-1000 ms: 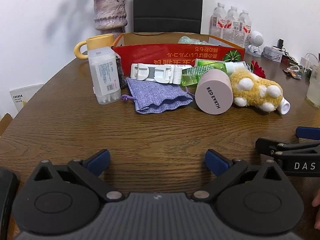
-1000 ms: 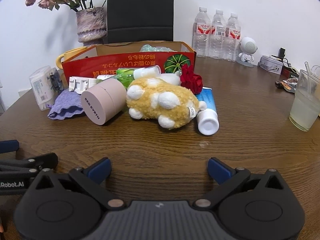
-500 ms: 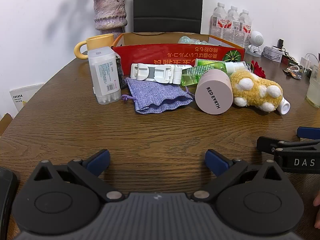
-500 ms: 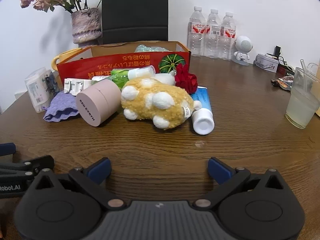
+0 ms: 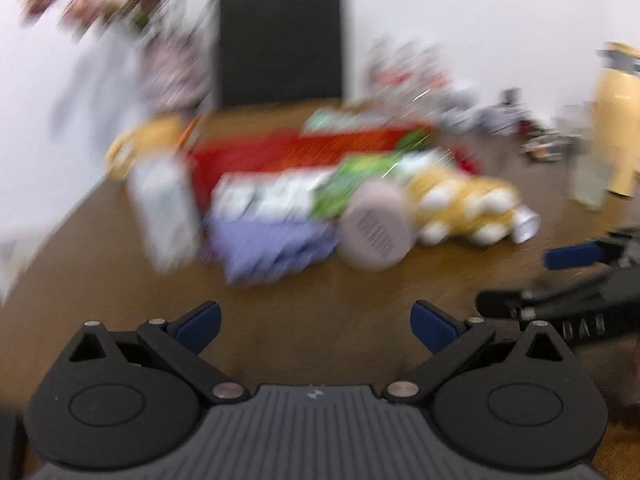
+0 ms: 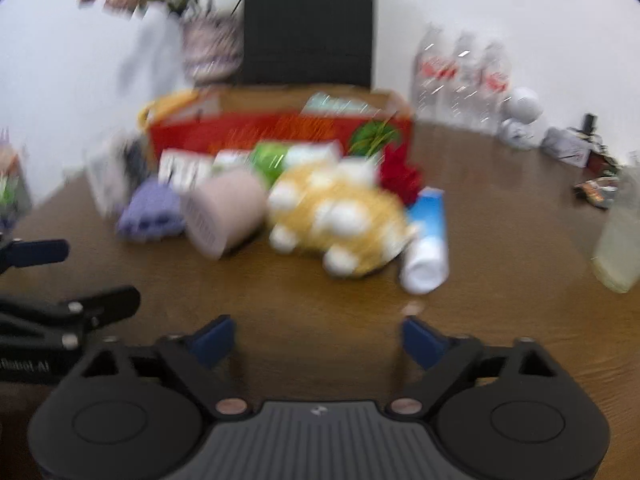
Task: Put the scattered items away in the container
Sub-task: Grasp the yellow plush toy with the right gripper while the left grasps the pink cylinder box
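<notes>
Both views are blurred. A red cardboard box (image 5: 288, 152) (image 6: 280, 132) stands at the back of the brown table. In front of it lie a purple cloth pouch (image 5: 272, 248) (image 6: 152, 208), a pink cylinder (image 5: 376, 236) (image 6: 224, 212), a yellow plush toy (image 5: 464, 204) (image 6: 340, 220), a green bottle (image 5: 340, 188), a white folded holder (image 5: 264, 196) and a blue-and-white tube (image 6: 426, 248). My left gripper (image 5: 316, 320) is open over bare table, well short of the pile. My right gripper (image 6: 316, 340) has nothing between its jaws, which are closing.
A clear plastic box (image 5: 164, 208) stands left of the pouch with a yellow mug (image 5: 148, 144) behind it. A vase of flowers (image 6: 208, 48), a black chair back (image 6: 308, 28), water bottles (image 6: 460, 72), a white figurine (image 6: 520, 116) and a glass of drink (image 6: 620, 240) ring the table.
Both views have gone blurred as the hands turn. The left view has tilted up and rolled. The right gripper's blue pads stand closer together than before.
</notes>
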